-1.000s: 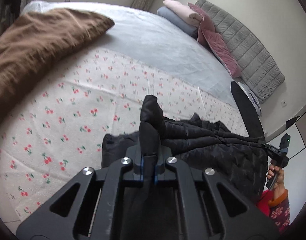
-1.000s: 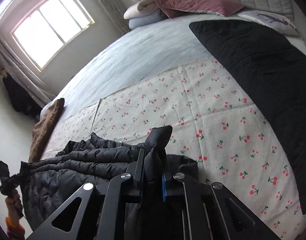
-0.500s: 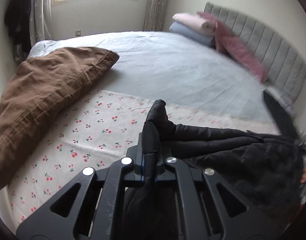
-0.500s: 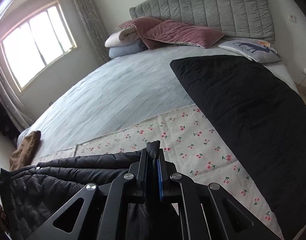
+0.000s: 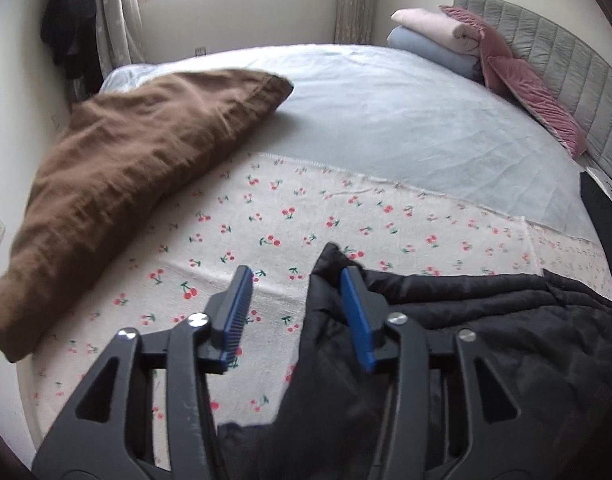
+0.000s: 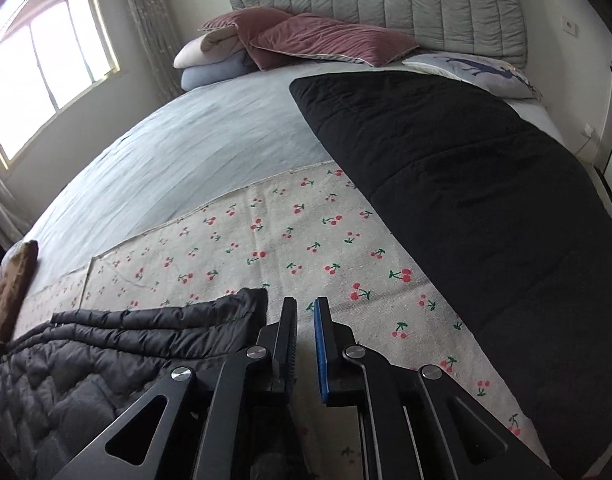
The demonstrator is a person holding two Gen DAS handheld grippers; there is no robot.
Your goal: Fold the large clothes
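A bed (image 5: pixel 385 112) fills both views, covered by a pale grey-blue sheet (image 6: pixel 210 148). A cherry-print cloth (image 5: pixel 306 220) lies across its near part. A black quilted blanket (image 6: pixel 485 200) runs along one side of the bed, toward the grey padded headboard (image 6: pixel 385 4). A brown blanket (image 5: pixel 126 152) lies bunched at the opposite side, partly over the cherry-print cloth. Pink pillows (image 6: pixel 325 40) and folded pink and blue bedding (image 5: pixel 433 40) rest against the headboard.

The black puffer jacket (image 5: pixel 485 320) lies on the cherry-print cloth at the near edge of the bed, flattened, with one corner standing up beside the left tool.

The left gripper (image 5: pixel 296 312) is spread wide. Its right finger touches the raised jacket corner, which sits in the gap; nothing is clamped. The other finger stands above bare cherry-print cloth.

The right gripper (image 6: pixel 306 340) shows a narrow gap between its blue-lined pads (image 6: pixel 319 344), with only cherry-print cloth visible through it. The jacket's edge lies just beside its left finger, not held.
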